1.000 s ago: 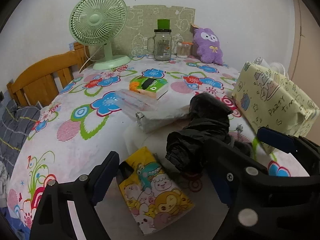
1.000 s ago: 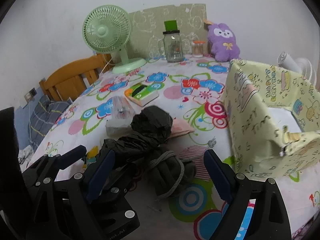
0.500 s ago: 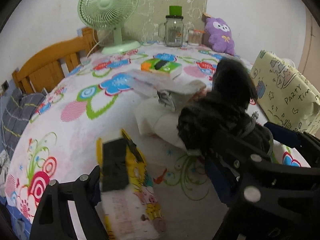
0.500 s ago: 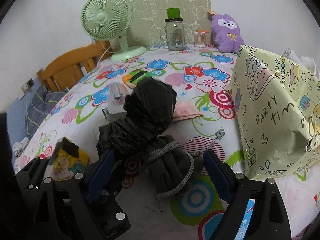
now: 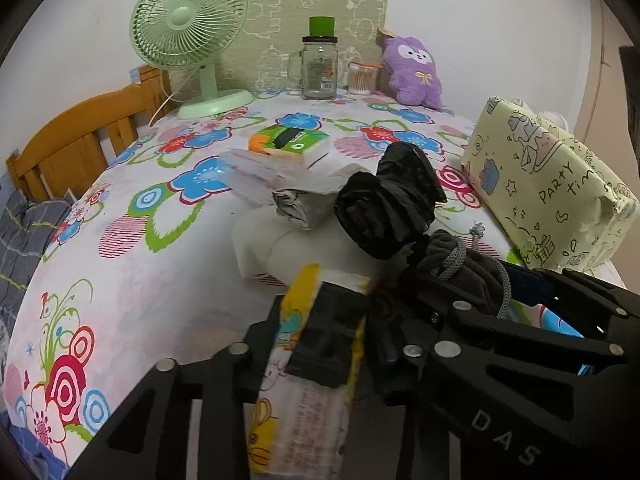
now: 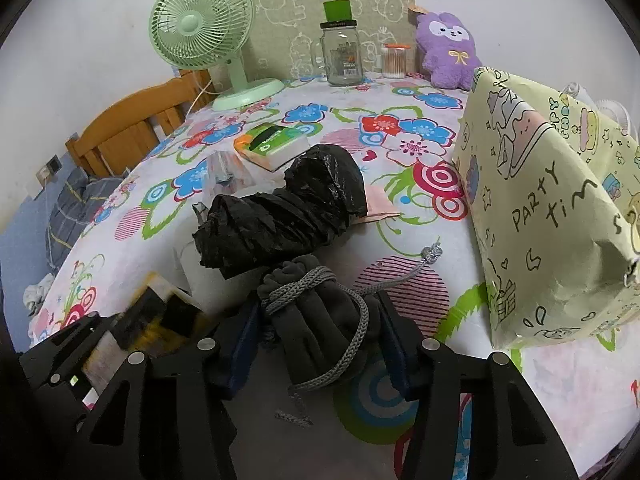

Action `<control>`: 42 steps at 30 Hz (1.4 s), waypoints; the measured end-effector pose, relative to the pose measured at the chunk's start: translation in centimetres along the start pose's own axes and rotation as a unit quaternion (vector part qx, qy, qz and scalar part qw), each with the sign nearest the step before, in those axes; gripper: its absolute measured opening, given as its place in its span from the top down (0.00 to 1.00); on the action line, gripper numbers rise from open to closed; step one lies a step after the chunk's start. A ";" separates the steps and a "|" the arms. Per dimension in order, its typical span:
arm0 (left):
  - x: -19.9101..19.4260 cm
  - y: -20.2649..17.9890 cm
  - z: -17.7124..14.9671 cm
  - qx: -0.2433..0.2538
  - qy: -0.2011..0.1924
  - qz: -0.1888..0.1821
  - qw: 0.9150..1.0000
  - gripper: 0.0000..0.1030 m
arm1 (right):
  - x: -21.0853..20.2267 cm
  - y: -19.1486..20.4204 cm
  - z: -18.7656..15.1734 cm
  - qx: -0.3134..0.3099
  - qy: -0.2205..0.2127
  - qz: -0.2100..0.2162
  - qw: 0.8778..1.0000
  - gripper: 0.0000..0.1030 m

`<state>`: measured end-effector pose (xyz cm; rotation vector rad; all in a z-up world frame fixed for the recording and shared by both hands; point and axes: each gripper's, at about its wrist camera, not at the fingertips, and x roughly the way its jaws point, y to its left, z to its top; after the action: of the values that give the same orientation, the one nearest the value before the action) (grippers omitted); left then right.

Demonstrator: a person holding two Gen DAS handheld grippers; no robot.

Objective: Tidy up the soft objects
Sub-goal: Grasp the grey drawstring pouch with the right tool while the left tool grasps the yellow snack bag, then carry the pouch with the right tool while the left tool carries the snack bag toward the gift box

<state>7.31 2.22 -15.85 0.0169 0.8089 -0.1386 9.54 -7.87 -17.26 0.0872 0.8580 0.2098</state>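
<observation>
My left gripper (image 5: pixel 324 336) is shut on a yellow cartoon-print tissue pack (image 5: pixel 304 392), held on edge between the fingers; the pack shows blurred in the right wrist view (image 6: pixel 148 320). My right gripper (image 6: pixel 316 344) is shut on a dark grey drawstring pouch (image 6: pixel 320 320) with a grey cord; the pouch shows in the left wrist view (image 5: pixel 460 264). A crumpled black plastic bag (image 6: pixel 280 216) lies just beyond the pouch, also in the left wrist view (image 5: pixel 392 204). A purple plush toy (image 6: pixel 448 52) stands at the far edge.
A floral tablecloth (image 5: pixel 120 280) covers the table. A yellow "party time" paper bag (image 6: pixel 552 208) stands at right. A green tissue pack (image 6: pixel 276 144), white and clear packets (image 5: pixel 280 184), a fan (image 6: pixel 208 36), a glass jar (image 6: pixel 340 52) and a wooden chair (image 5: pixel 72 140) are around.
Both grippers have closed: the left onto the yellow tissue pack, turning it on edge, the right onto the grey pouch. The black bag now lies on the table beyond the pouch.
</observation>
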 end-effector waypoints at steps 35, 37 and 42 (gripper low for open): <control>-8.7 -5.1 5.4 -0.027 -0.063 0.030 0.997 0.79 | -10.3 -2.3 4.8 -0.022 -0.073 0.052 0.996 0.47; -9.4 -5.6 6.0 -0.027 -0.070 0.032 0.997 0.79 | -11.2 -2.5 5.4 -0.025 -0.079 0.048 0.995 0.47; -10.3 -6.5 6.9 -0.026 -0.077 0.027 0.996 0.79 | -12.6 -3.2 6.5 -0.036 -0.085 0.040 0.995 0.47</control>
<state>4.41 -3.47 -3.46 -0.0205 0.6580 -0.0663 6.99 -13.69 -4.21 0.0706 0.6782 0.3030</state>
